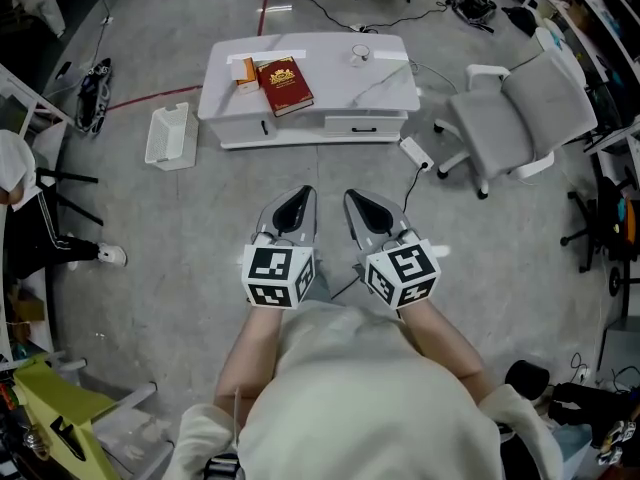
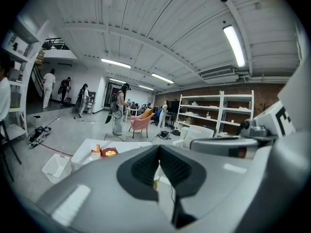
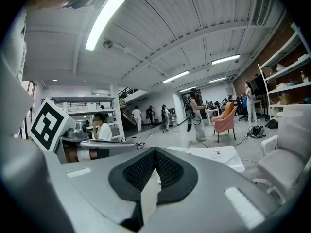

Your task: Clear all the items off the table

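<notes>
Three items sit on the low white table (image 1: 340,93): red book (image 1: 285,85), small box (image 1: 245,73), cup (image 1: 360,55). Left gripper (image 1: 298,200) and right gripper (image 1: 360,206) are closed tight, empty, well short of it. Likely risks: tripping on the power strip (image 1: 415,152); knocking the cup over.

Book (image 1: 285,85) lies on table (image 1: 345,90), bin (image 1: 168,136) left of it.

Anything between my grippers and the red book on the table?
Nothing visible: bare floor from the left gripper and right gripper to the table bearing the red book. A power strip lies off its right corner.
</notes>
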`<state>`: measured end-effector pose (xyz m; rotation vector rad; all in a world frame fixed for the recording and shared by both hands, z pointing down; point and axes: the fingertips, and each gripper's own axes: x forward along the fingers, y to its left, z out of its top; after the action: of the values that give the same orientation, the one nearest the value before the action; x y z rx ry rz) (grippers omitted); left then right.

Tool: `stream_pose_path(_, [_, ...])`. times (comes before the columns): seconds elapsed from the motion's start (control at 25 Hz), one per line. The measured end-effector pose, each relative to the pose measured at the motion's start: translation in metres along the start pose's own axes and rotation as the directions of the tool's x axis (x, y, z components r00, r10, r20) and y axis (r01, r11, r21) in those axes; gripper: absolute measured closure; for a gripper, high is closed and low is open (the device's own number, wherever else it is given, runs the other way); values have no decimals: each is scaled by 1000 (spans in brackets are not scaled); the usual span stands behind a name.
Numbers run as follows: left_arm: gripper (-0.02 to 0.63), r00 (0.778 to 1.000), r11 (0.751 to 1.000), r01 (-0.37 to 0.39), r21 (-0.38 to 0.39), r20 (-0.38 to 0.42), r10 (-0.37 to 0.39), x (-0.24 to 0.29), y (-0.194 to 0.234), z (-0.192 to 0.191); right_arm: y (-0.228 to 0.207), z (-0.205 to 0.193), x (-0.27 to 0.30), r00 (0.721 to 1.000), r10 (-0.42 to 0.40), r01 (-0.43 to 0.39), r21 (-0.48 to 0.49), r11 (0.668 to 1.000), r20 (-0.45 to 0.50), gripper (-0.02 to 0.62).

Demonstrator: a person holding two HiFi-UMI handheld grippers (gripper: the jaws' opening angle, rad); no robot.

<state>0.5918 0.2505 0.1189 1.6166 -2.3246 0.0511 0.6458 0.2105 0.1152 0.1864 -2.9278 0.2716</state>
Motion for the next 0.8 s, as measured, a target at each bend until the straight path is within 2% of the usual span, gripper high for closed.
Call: stream_pose_path(0.8, [597,999,999,40,16,5,-40,70,102,46,-10,36,128,1000,-19,19,-1,1000,-6,598])
